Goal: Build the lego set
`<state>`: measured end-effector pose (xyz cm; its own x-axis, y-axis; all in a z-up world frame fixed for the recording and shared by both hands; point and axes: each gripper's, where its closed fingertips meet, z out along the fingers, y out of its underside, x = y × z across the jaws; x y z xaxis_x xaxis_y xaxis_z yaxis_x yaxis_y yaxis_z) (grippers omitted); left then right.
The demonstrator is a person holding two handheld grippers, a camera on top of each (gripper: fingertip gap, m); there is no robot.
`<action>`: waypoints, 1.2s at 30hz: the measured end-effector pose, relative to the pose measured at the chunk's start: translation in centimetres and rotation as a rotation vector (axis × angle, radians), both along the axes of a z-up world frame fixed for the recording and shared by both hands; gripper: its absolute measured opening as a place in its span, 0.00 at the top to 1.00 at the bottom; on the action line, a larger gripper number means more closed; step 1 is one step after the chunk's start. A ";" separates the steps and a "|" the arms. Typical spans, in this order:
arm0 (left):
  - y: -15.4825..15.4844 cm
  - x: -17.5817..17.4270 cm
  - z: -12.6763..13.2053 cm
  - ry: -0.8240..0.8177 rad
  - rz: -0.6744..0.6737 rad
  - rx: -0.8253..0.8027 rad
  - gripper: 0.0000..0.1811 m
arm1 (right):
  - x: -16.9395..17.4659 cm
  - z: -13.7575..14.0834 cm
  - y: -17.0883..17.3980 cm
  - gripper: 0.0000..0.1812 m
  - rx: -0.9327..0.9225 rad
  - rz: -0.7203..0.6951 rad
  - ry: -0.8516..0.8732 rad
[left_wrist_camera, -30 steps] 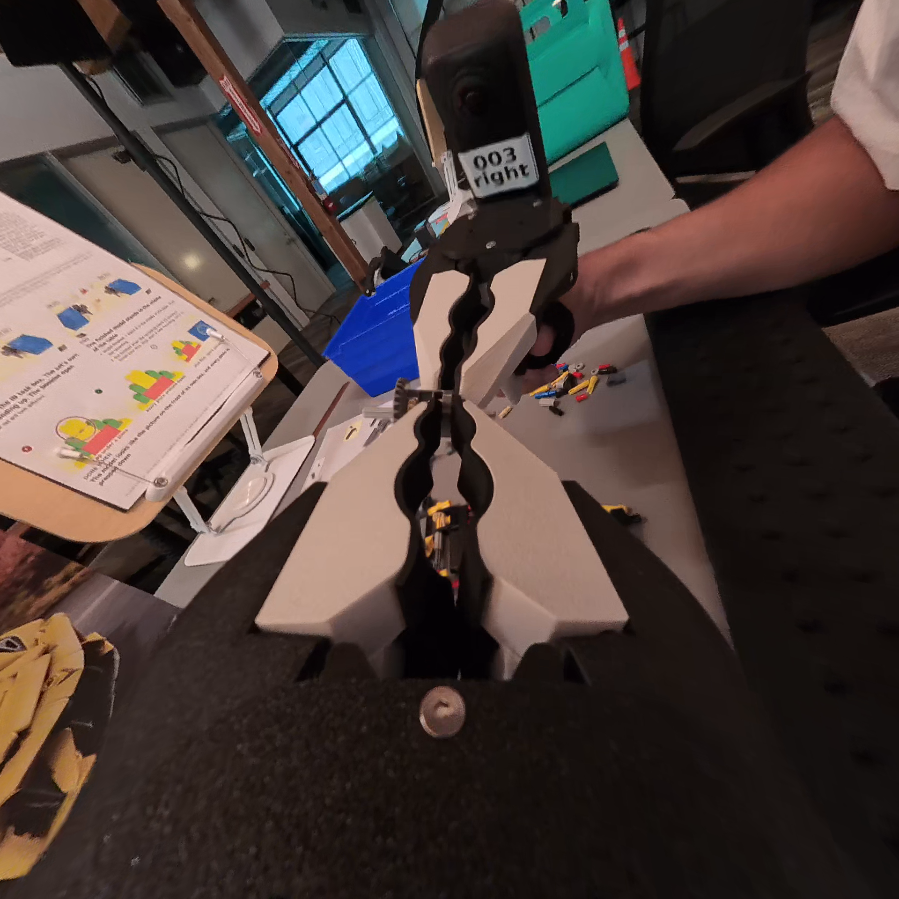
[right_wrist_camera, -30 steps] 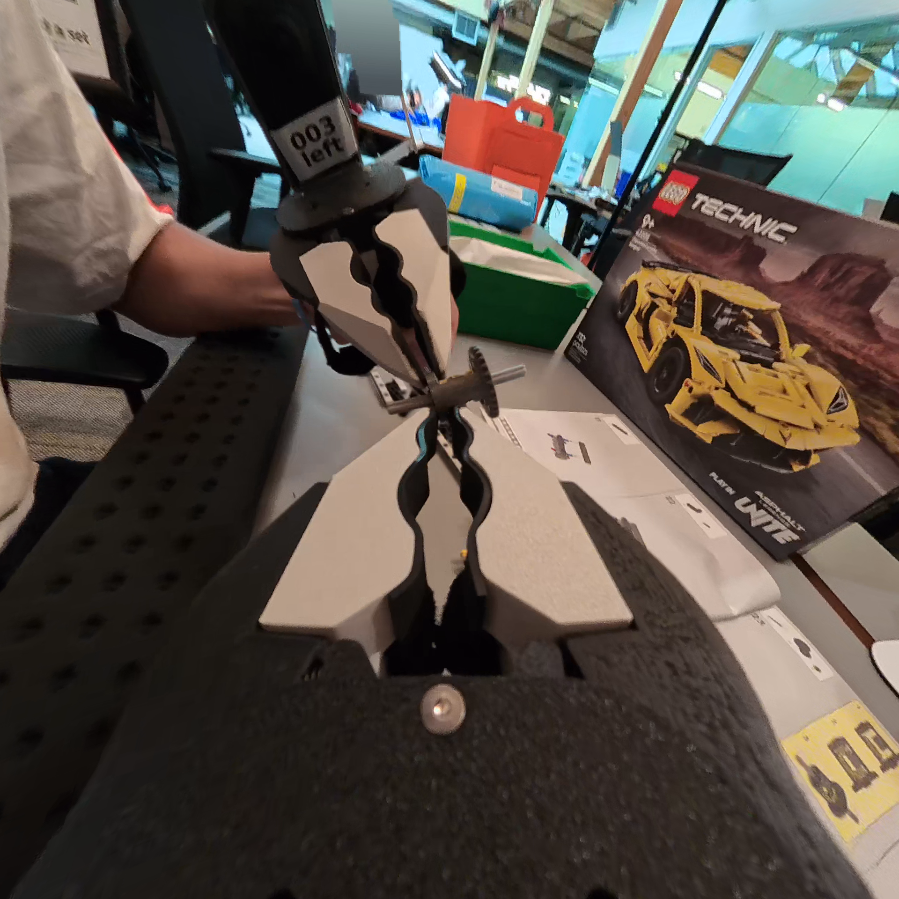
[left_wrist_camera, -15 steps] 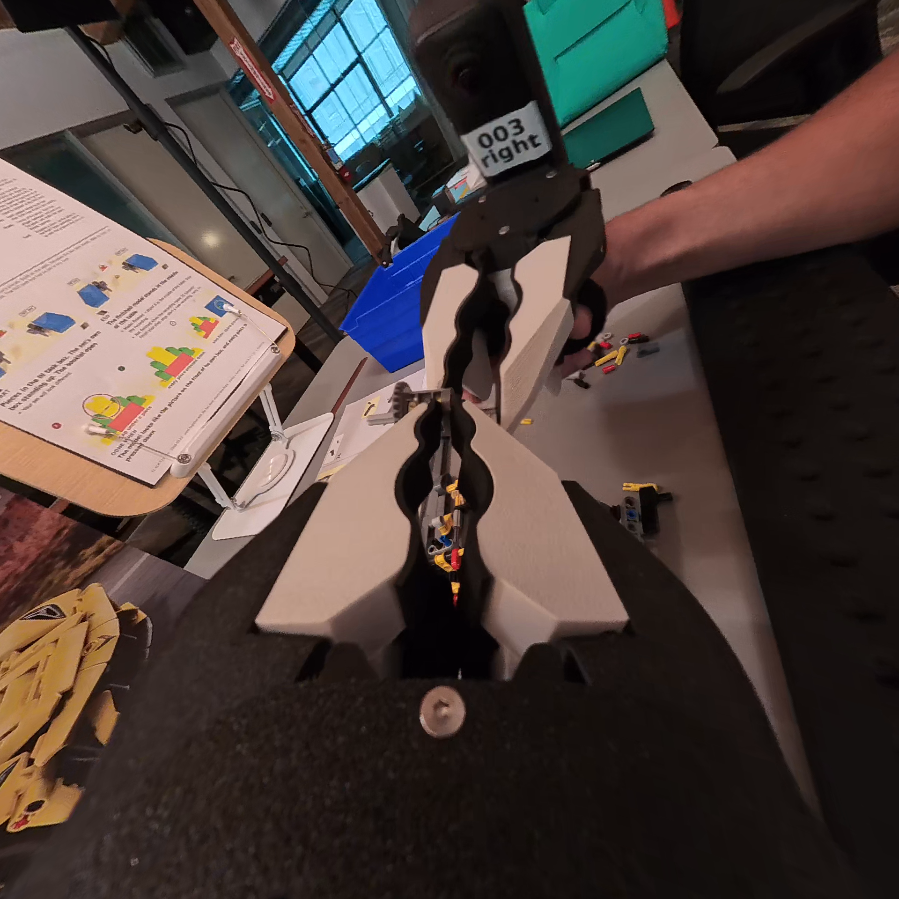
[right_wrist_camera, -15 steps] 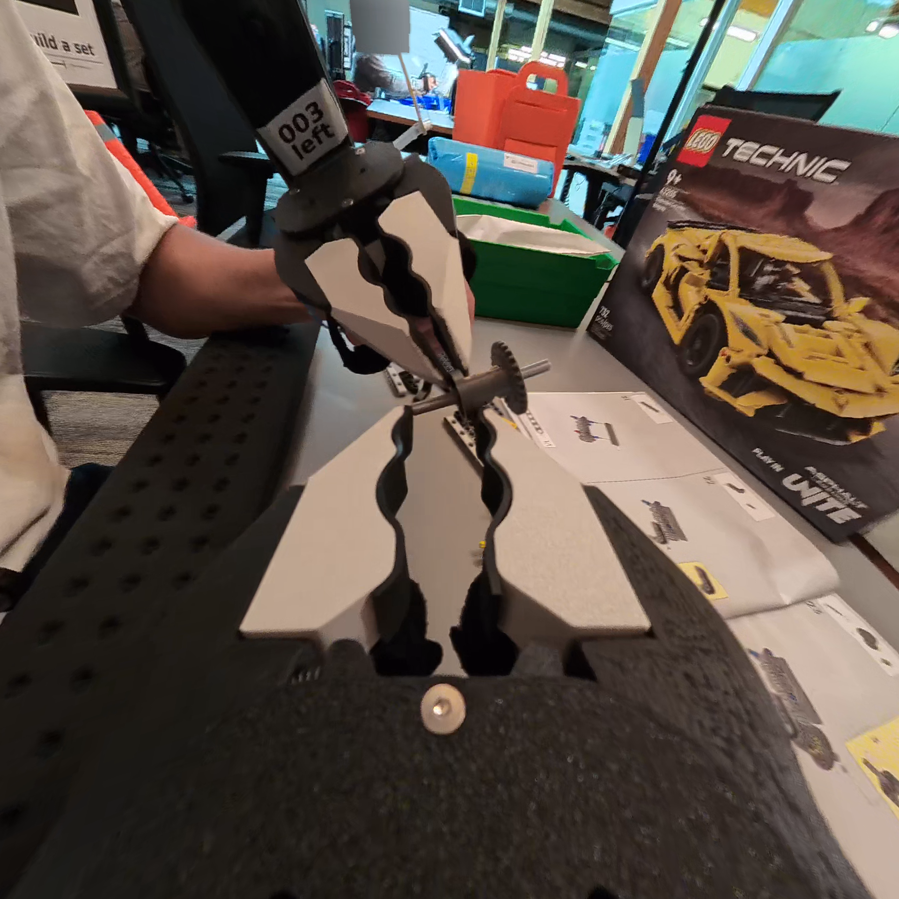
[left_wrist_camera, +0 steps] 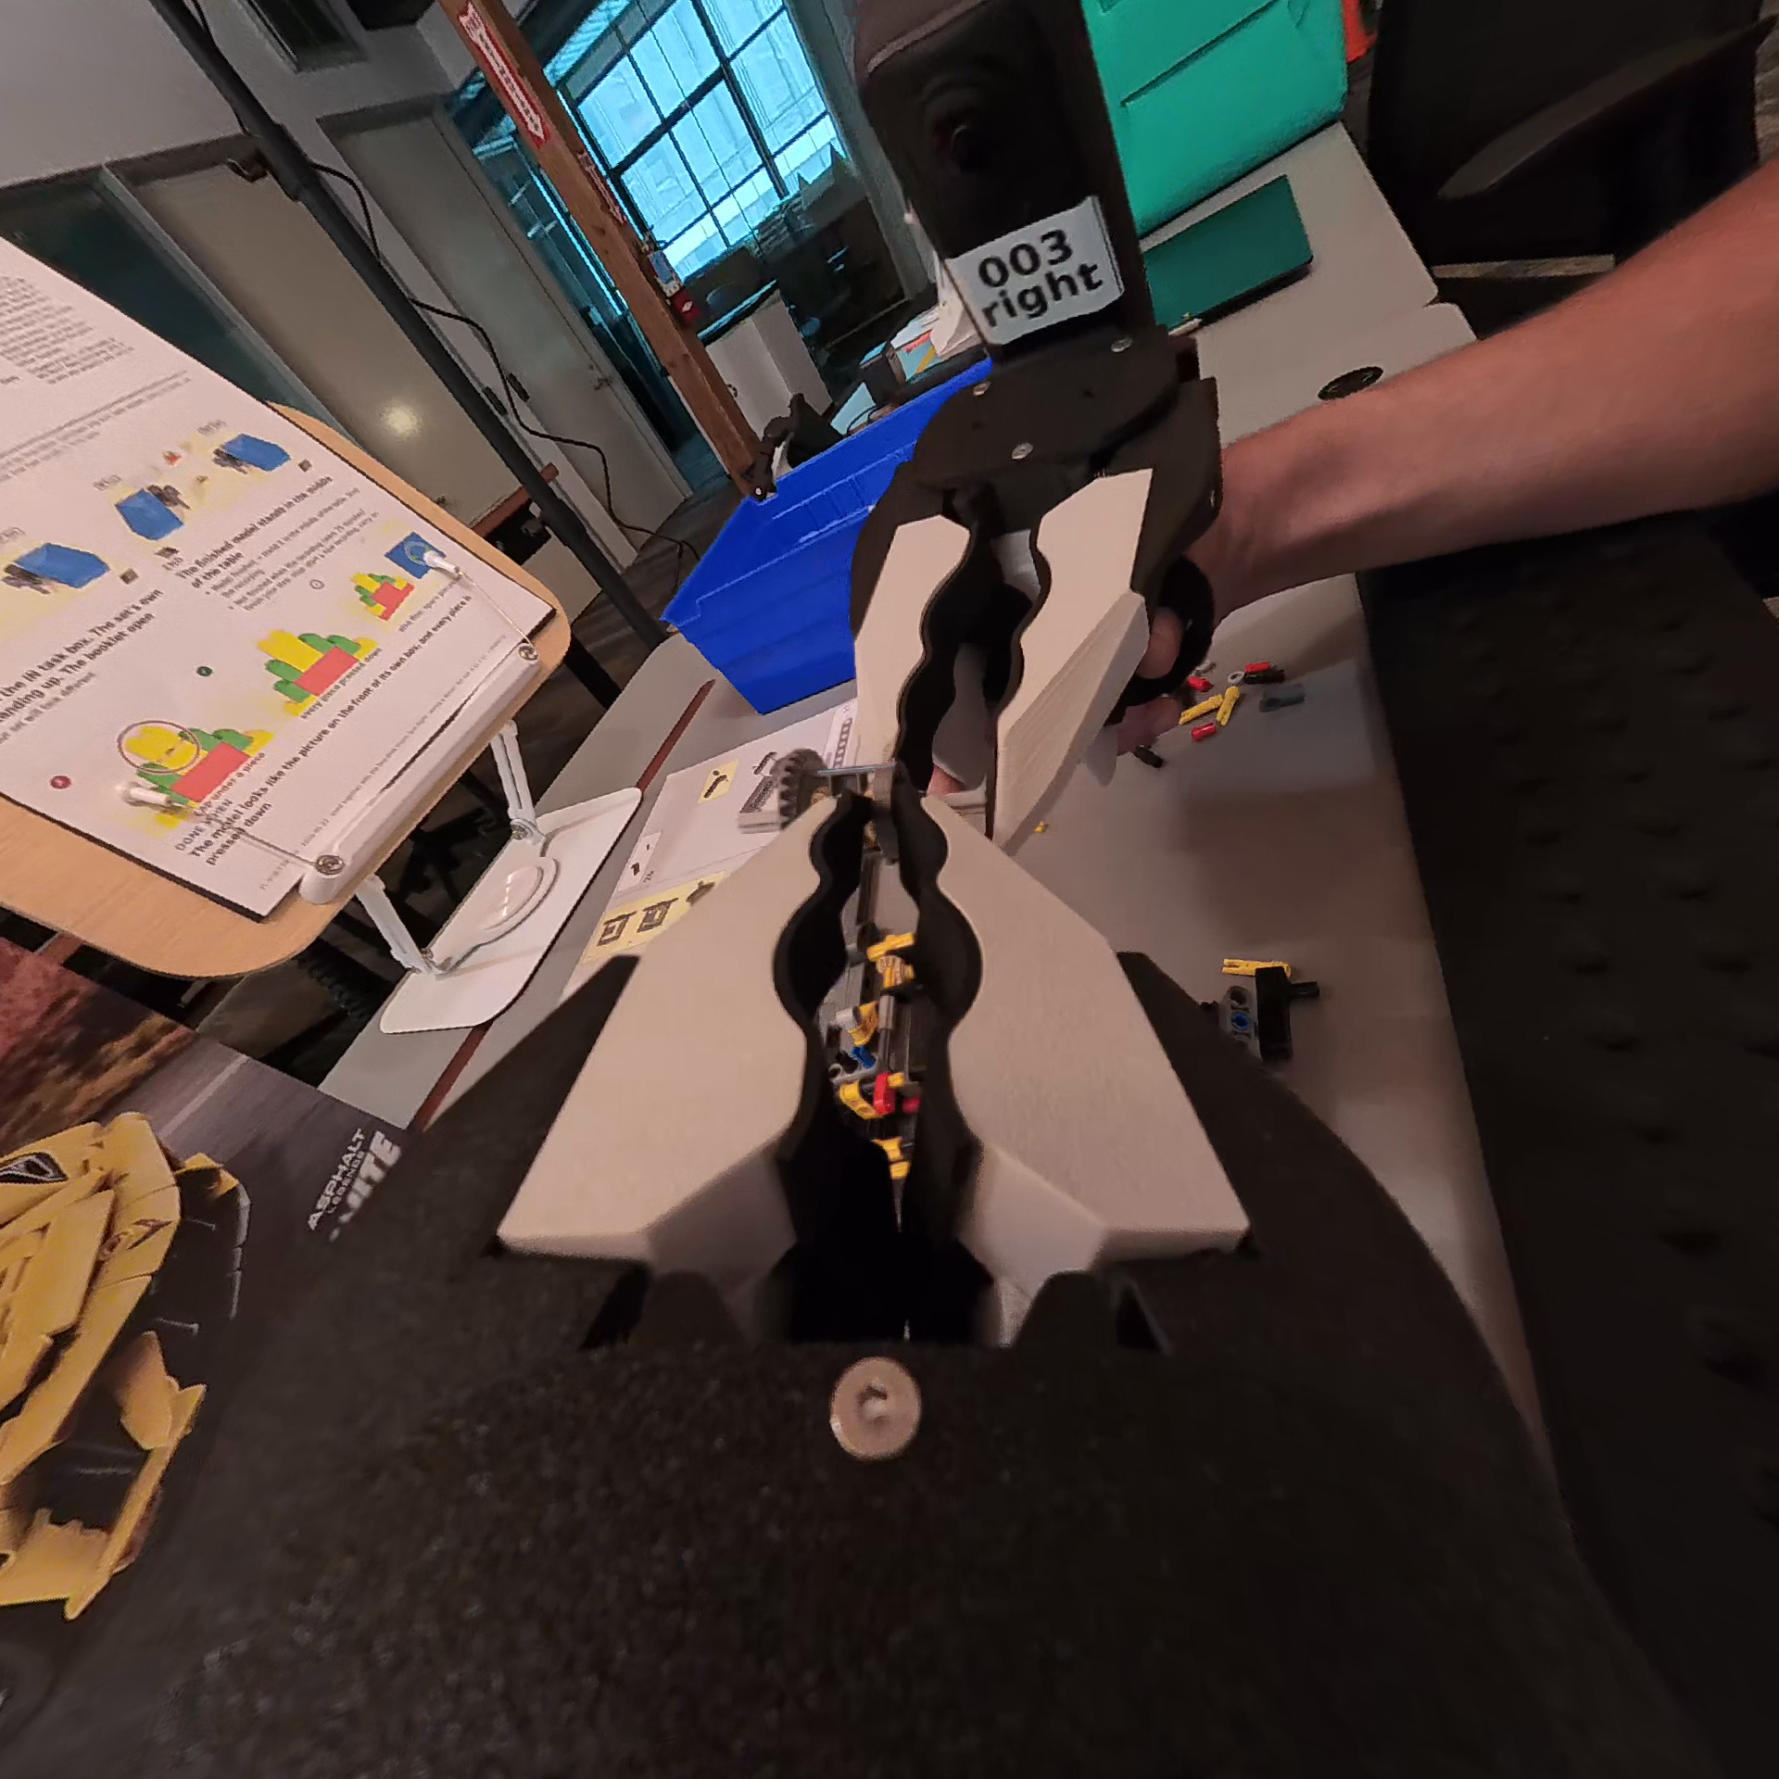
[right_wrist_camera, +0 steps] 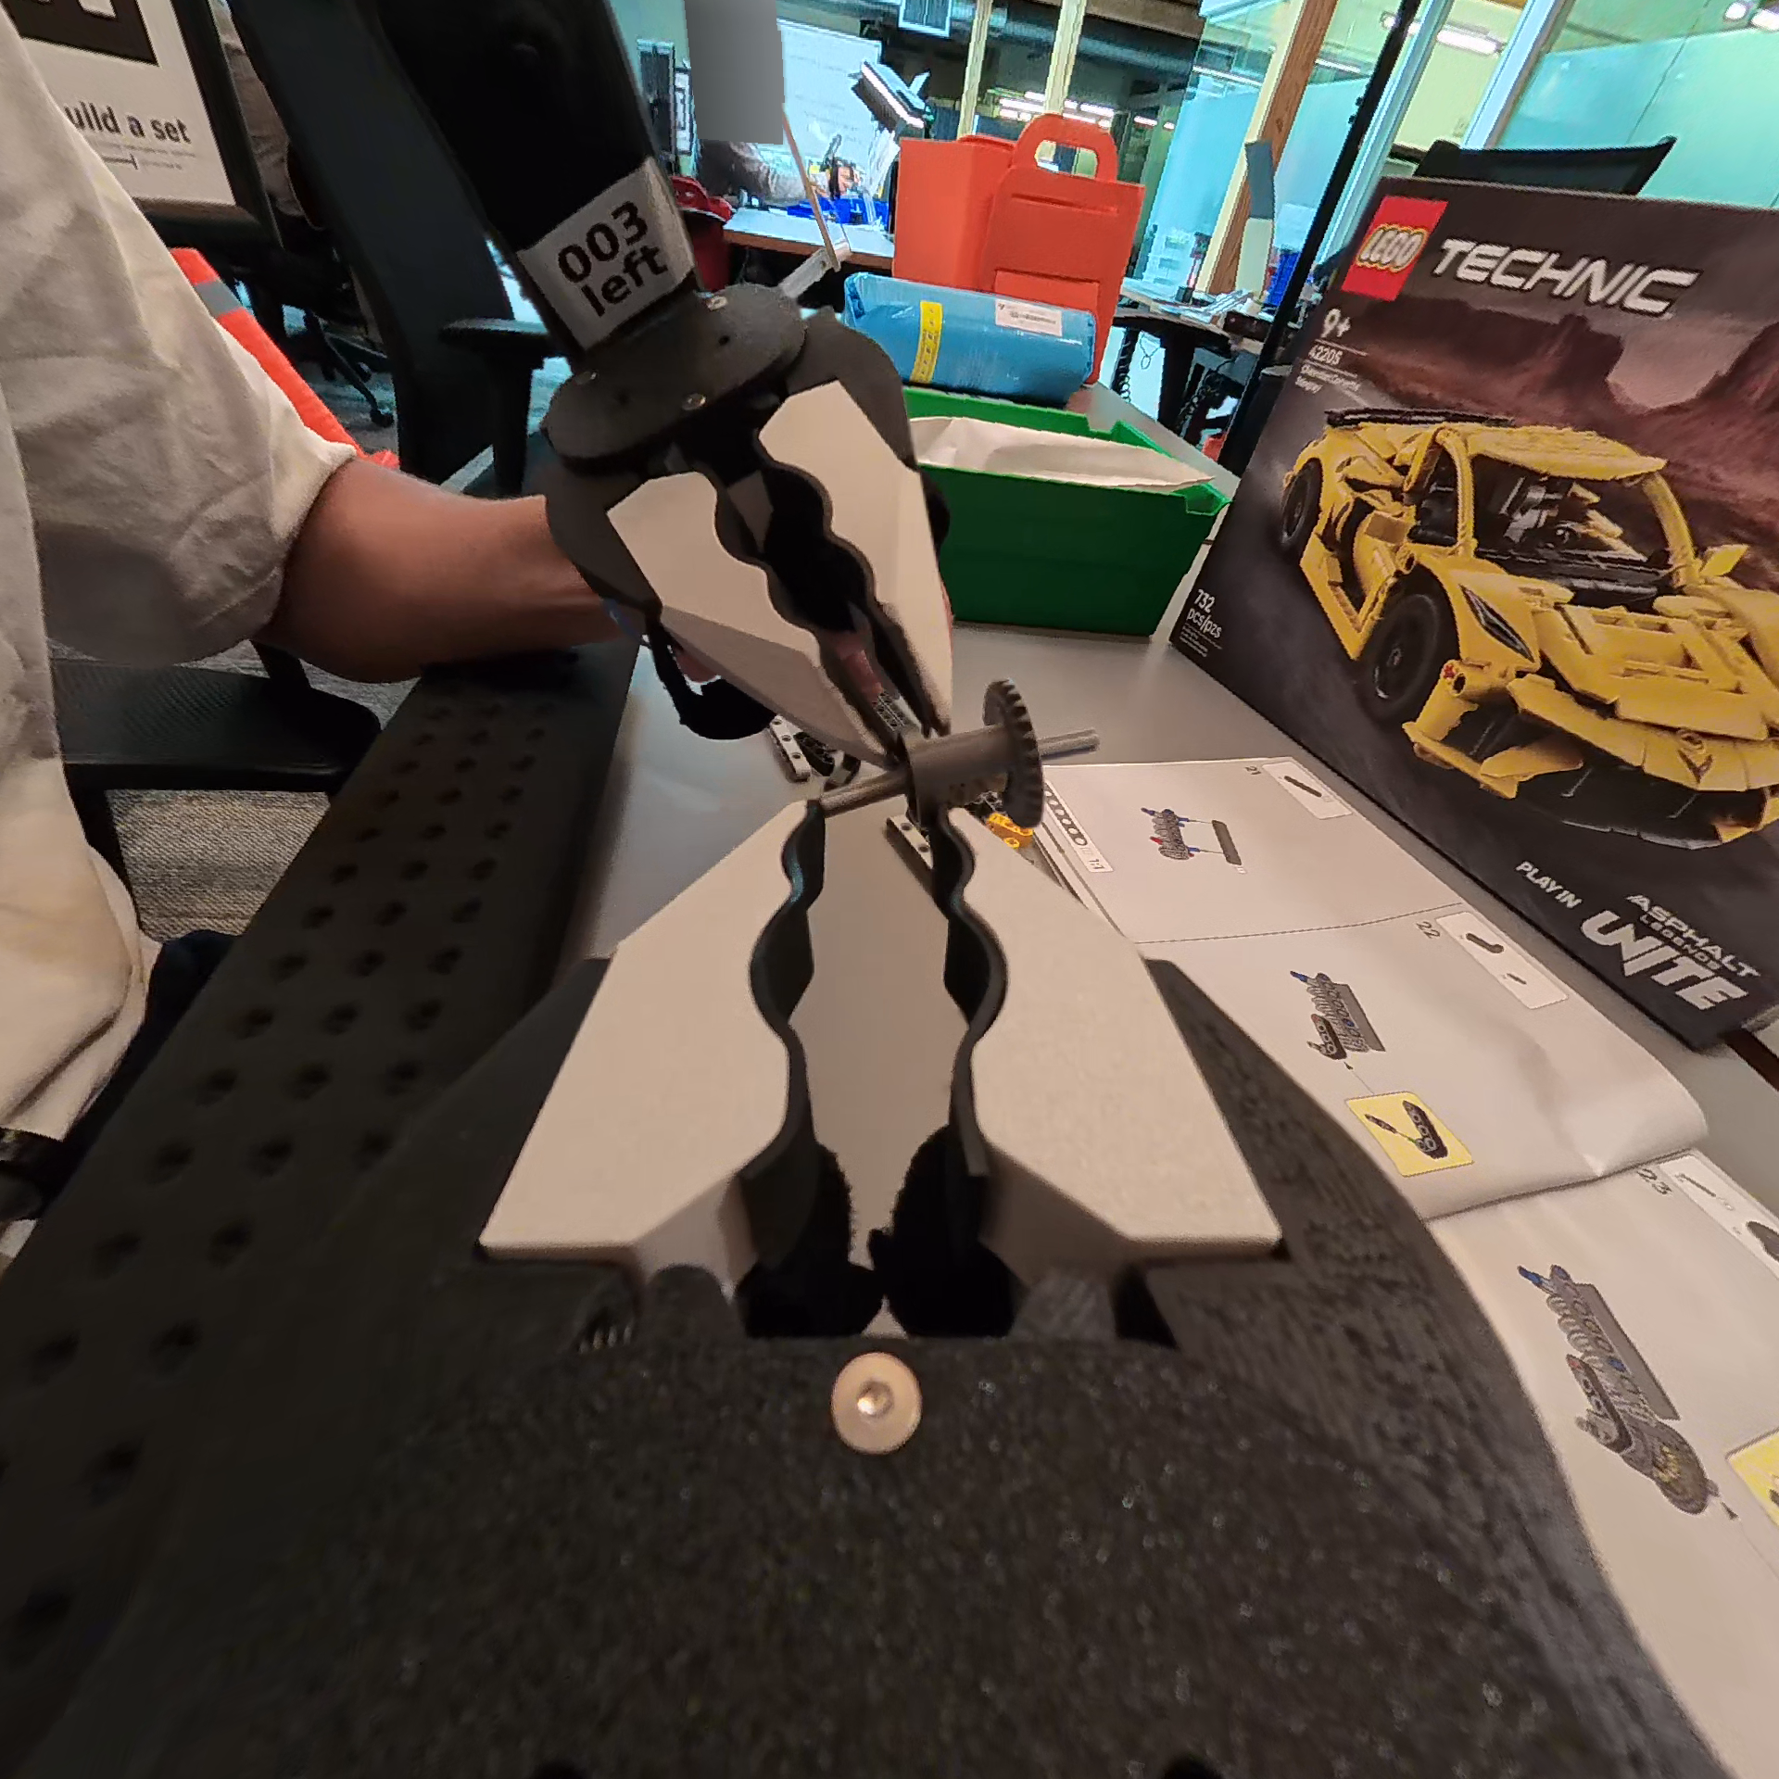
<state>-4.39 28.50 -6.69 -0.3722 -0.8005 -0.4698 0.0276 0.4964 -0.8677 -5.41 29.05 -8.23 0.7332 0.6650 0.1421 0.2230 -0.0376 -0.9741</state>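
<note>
My left gripper pinches the grey axle with black toothed gear, held in the air above the grey table. My right gripper is spread, its tips just beside the axle.

matt plastic gear, glossy cardboard box

A blue bin sits behind the table; a green bin holds white paper.
</note>
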 end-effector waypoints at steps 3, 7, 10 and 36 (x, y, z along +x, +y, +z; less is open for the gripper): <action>0.0 0.1 -0.2 0.011 0.009 -0.002 0.97 | 0.0 0.0 0.1 0.88 -0.009 -0.013 -0.015; 0.1 0.2 -1.1 0.046 0.022 0.023 0.98 | 0.2 -1.0 0.2 0.88 -0.027 -0.031 -0.094; 0.1 0.2 -2.0 0.090 0.022 0.035 0.98 | 0.2 -1.9 0.1 0.88 -0.057 -0.032 -0.165; -0.8 -0.3 -0.1 -0.031 -0.068 -0.059 0.98 | -0.3 -0.1 -0.2 0.89 0.095 -0.022 -0.182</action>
